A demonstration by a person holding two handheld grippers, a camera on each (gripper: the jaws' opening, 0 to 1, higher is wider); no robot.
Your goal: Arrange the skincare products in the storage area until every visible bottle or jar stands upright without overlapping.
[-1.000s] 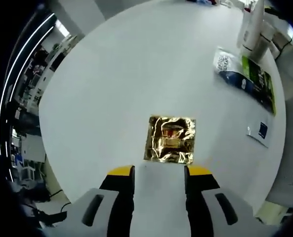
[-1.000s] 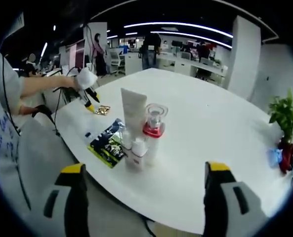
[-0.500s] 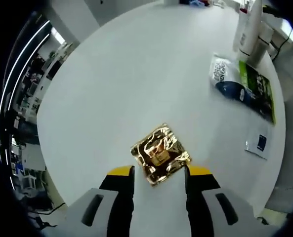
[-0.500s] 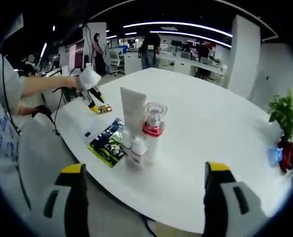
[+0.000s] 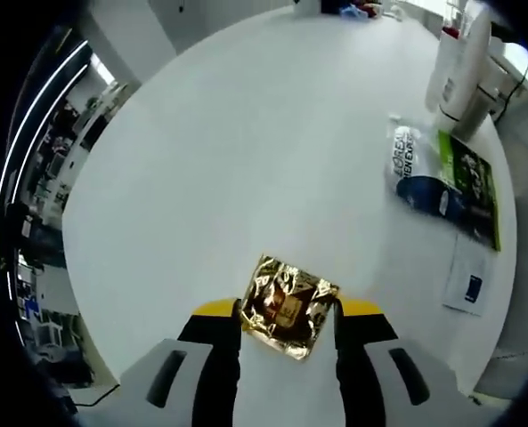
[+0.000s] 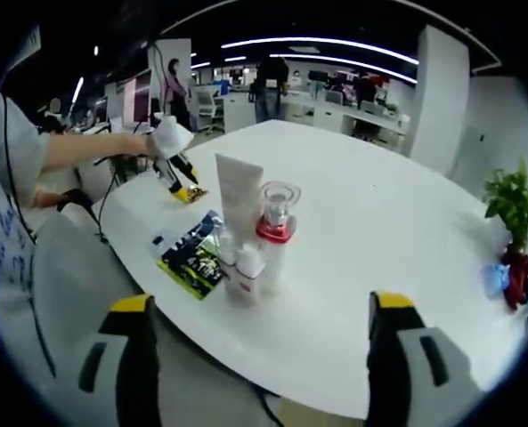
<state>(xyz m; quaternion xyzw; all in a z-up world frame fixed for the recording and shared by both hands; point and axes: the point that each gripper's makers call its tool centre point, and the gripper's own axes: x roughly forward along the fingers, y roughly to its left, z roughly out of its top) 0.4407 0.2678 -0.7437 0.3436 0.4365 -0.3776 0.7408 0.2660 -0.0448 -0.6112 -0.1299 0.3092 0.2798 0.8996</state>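
A gold foil sachet (image 5: 288,307) lies flat on the white round table (image 5: 246,142), right between the yellow tips of my left gripper (image 5: 288,313), which is open around it. In the right gripper view, a white tube (image 6: 237,203), a bottle with a red collar and clear cap (image 6: 276,233) and small white bottles (image 6: 246,269) stand upright in a tight cluster. Dark blue and green sachets (image 6: 190,256) lie flat beside them. My right gripper (image 6: 262,304) hangs open off the table's near edge, holding nothing. The left gripper (image 6: 185,189) shows there at the table's left side.
A blue-and-white sachet (image 5: 413,167), a green sachet (image 5: 474,182) and a small white sachet (image 5: 467,286) lie flat near the white tube (image 5: 459,62). A potted plant (image 6: 513,213) and a blue item (image 6: 497,283) sit at the table's right. A person's sleeve (image 6: 14,151) is at left.
My left gripper has closed in on the gold sachet, which now lies between the jaw tips instead of ahead of them. The right gripper view is unchanged.
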